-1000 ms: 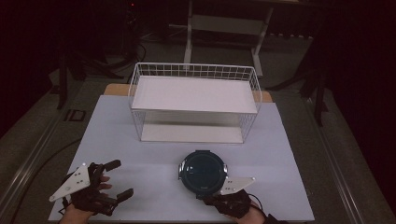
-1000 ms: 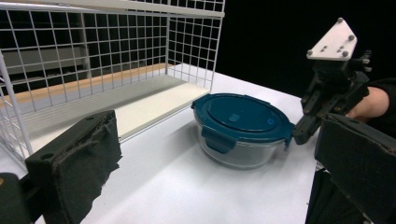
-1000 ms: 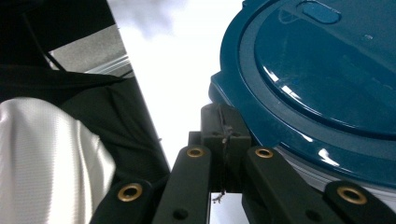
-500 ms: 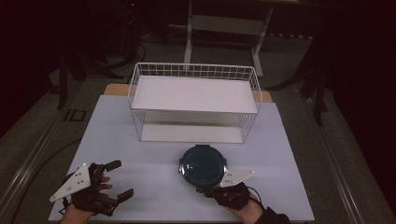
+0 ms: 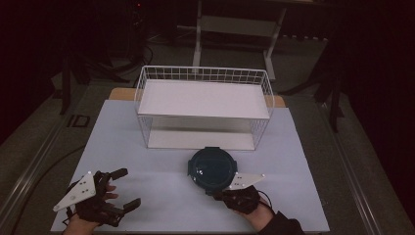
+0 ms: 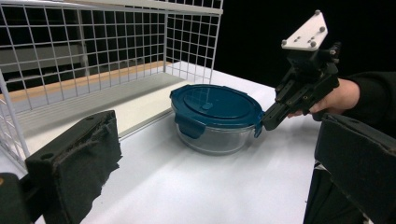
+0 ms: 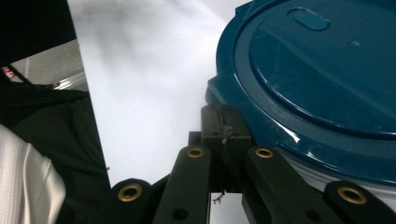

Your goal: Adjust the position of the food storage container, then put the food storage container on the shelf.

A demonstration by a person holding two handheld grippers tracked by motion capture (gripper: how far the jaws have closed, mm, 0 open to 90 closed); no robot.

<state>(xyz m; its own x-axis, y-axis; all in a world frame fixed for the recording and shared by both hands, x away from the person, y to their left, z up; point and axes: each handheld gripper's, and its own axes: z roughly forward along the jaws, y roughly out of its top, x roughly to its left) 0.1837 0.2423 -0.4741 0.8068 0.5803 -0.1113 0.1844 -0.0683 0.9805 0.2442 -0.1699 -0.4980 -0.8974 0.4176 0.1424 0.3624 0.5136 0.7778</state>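
— What's around you?

— A dark room, and a white table (image 5: 161,196) under my hands. On it, toward the far side, stands a white wire basket (image 5: 203,105) with a flat white shelf across its top.

— Start from your fingers, then. The right ones?

— My right gripper (image 7: 225,122) has its fingers pressed together, no gap between the pads. The tips sit right at the near edge of the container's dark blue lid (image 7: 322,79), against one of its side clips — whether they pinch that clip or merely touch it, I cannot tell. In the left gripper view the same gripper (image 6: 267,122) comes in from the right, tilted down, its tip meeting the lid's rim, with my hand and dark sleeve behind it.

— And the left?

— My left gripper (image 5: 121,188) has its fingers spread wide with nothing between them. It hovers at the near left corner of the table, well apart from the container.

— Where is the container itself?

— The round glass container (image 5: 211,168) rests on the table just in front of the basket, right of centre, lid on. From my left gripper's camera I see its clear bowl (image 6: 212,137) under the blue lid, near the basket's corner — apart from the wire, not touching it.
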